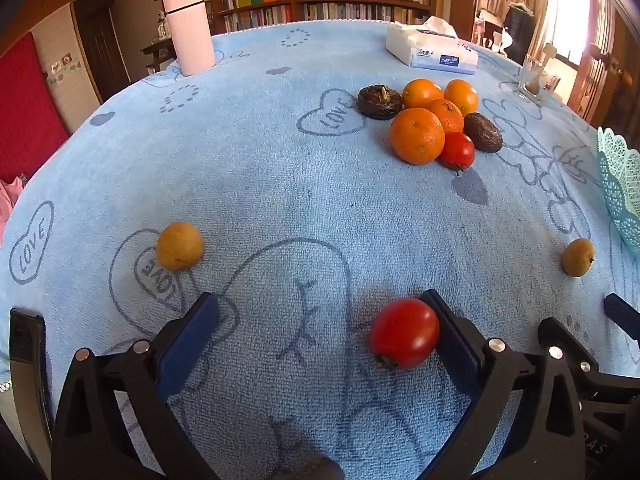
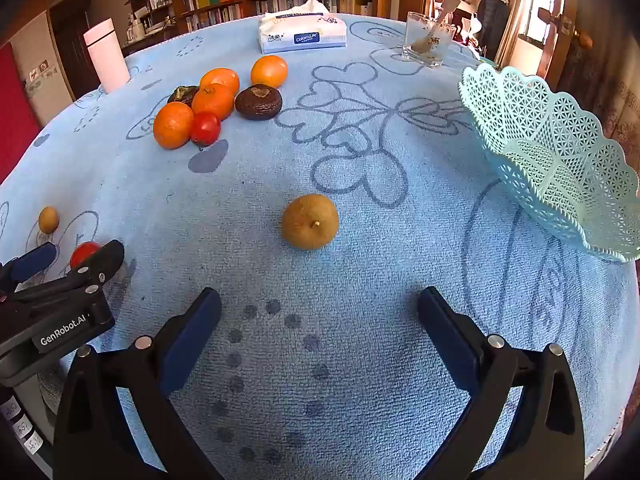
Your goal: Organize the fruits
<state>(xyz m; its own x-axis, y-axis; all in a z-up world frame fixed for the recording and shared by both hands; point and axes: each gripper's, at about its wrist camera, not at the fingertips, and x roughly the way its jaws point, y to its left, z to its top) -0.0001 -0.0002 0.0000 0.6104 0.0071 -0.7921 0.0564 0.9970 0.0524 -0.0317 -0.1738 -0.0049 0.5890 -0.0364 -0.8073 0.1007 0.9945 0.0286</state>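
Observation:
My left gripper [image 1: 320, 308] is open wide just above the blue cloth. A red tomato [image 1: 404, 334] lies between its fingers, right against the inner side of the right one. My right gripper [image 2: 320, 304] is open too, with nothing between its fingers; a yellow-brown round fruit [image 2: 310, 222] sits just ahead of it. A second such fruit [image 1: 179, 246] lies to the left of the left gripper. Farther back is a pile of several oranges [image 2: 173, 125], a tomato [image 2: 205, 128] and two dark brown fruits [image 2: 258, 101]. A pale green lattice basket [image 2: 560, 152] stands at the right, with nothing in it.
A pink flask [image 2: 107, 56] stands at the back left, a tissue box [image 2: 302, 34] at the back middle and a glass [image 2: 426, 38] at the back right. The table's edge runs close behind the basket. Bookshelves fill the room beyond.

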